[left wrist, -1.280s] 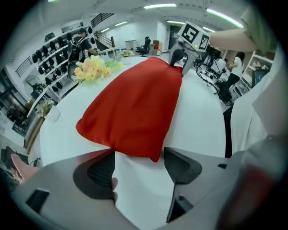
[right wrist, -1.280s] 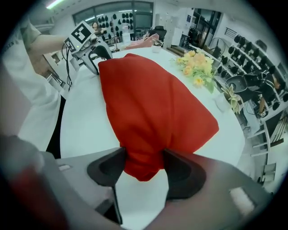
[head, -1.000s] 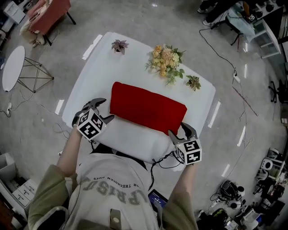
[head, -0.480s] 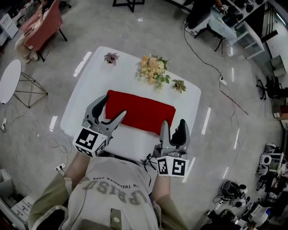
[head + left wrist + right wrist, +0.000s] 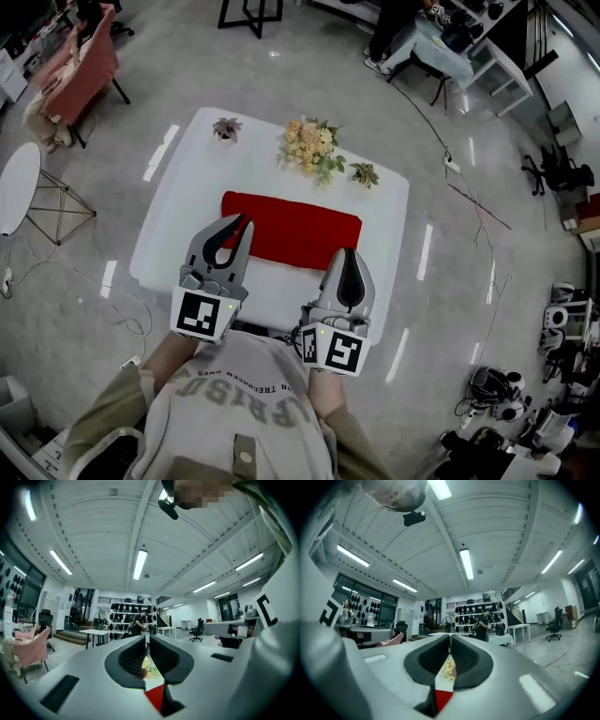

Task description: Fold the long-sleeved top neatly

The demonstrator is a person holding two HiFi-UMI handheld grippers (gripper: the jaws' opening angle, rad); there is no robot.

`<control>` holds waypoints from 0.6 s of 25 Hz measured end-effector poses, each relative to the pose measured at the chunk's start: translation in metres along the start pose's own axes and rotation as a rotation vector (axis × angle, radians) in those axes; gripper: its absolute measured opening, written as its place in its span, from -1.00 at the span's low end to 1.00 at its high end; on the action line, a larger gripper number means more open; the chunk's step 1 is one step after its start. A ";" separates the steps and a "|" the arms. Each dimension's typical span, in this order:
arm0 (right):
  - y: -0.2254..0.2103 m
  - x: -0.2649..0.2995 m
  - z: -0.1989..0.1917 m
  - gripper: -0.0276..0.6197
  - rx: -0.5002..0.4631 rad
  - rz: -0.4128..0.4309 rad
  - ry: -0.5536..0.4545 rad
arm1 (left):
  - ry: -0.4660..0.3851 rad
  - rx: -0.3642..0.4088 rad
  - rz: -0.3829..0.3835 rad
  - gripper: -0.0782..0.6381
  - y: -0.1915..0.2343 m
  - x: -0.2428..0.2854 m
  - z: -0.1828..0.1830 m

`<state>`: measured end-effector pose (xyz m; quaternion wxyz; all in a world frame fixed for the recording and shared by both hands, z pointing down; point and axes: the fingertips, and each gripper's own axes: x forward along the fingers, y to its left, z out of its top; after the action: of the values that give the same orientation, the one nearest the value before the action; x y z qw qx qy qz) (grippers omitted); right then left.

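The red long-sleeved top lies folded into a flat rectangle across the middle of the white table. Both grippers hang in the air above the table's near edge and touch nothing. My left gripper sits over the top's left end, its jaws closing with nothing between them. My right gripper sits over the top's near right corner, its jaws also closing on nothing. In the left gripper view the jaws point level into the room, leaving a slit that shows a sliver of the red top. The right gripper view shows the same.
A bouquet of yellow flowers and two small potted plants stand along the table's far edge. A round white side table and a pink chair are to the left. Cables lie on the floor.
Both grippers rose from the table beside the folded top's near corners and tipped up to level. Their jaws went from wide apart to nearly together. The top stayed put.
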<state>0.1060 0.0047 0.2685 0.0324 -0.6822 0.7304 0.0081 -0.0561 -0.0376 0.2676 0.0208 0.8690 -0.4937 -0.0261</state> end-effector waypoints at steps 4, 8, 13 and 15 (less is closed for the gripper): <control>0.006 -0.010 0.012 -0.91 -0.032 -0.005 -0.028 | -0.024 0.007 -0.002 -0.74 -0.001 -0.012 0.006; 0.015 -0.017 0.018 -0.91 -0.038 0.025 -0.058 | -0.058 -0.007 -0.023 -0.75 -0.003 -0.018 0.014; 0.025 -0.024 0.023 -0.91 -0.086 0.019 -0.077 | -0.069 0.009 -0.042 -0.75 -0.005 -0.025 0.017; 0.029 -0.025 0.024 -0.91 -0.105 0.017 -0.084 | -0.074 0.011 -0.046 -0.75 -0.004 -0.027 0.017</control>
<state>0.0796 0.0329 0.2449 0.0273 -0.6757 0.7328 0.0753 -0.0671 -0.0126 0.2507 -0.0027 0.8787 -0.4741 -0.0560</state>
